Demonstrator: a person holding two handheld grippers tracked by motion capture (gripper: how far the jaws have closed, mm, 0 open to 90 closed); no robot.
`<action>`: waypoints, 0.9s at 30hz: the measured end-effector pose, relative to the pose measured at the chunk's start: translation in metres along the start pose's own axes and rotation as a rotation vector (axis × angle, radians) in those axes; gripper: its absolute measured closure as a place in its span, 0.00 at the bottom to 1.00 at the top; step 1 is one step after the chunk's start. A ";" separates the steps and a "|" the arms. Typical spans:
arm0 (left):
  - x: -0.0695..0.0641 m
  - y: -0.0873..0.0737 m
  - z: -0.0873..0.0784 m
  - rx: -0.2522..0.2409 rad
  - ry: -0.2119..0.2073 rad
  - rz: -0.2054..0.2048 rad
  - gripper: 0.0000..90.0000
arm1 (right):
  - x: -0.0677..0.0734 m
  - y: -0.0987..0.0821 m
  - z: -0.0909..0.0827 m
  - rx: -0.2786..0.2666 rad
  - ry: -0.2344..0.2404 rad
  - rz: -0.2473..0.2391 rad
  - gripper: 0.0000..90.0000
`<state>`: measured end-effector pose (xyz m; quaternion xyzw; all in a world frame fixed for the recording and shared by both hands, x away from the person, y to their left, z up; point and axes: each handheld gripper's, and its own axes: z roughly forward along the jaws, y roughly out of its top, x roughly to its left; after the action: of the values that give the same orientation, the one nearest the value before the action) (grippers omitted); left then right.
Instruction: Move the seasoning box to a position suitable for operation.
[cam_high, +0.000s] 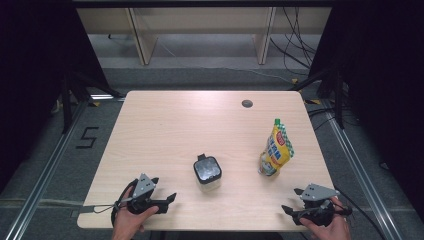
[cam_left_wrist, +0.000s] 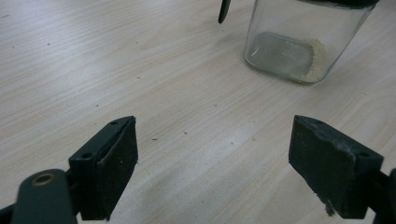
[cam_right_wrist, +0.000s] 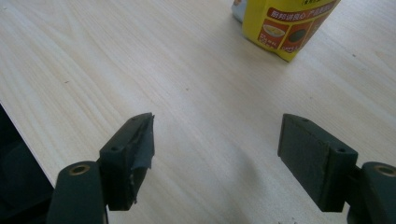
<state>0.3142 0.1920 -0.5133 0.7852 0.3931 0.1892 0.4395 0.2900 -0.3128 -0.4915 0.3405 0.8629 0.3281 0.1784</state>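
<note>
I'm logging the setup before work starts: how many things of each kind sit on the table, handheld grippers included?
Glass jar with dark lid: 1
Yellow pouch with green cap: 1
Handheld grippers, left gripper and right gripper, both open and empty: 2
Total: 4

Black tongs (cam_high: 167, 200), grey triangular plates (cam_high: 143, 183)

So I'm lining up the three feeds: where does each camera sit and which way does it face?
High view: above the near edge, looking forward and down; hands, left gripper, right gripper.
Left gripper view: rides that gripper, facing the glass jar; open jaws.
Right gripper view: faces the yellow pouch; open jaws.
Shared: table, jar, pouch.
</note>
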 end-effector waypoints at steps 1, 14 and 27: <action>0.000 0.000 0.000 0.001 0.000 -0.005 0.17 | 0.000 0.000 0.000 -0.001 0.000 0.001 0.31; 0.001 0.004 -0.003 -0.023 -0.007 -0.024 0.17 | -0.001 0.001 -0.002 -0.029 0.024 0.033 0.24; 0.001 0.036 -0.003 -0.116 -0.034 -0.061 0.16 | -0.002 0.002 -0.003 -0.032 0.018 0.030 0.32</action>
<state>0.3293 0.1830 -0.4813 0.7492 0.3978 0.1847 0.4964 0.2909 -0.3150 -0.4880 0.3477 0.8538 0.3478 0.1711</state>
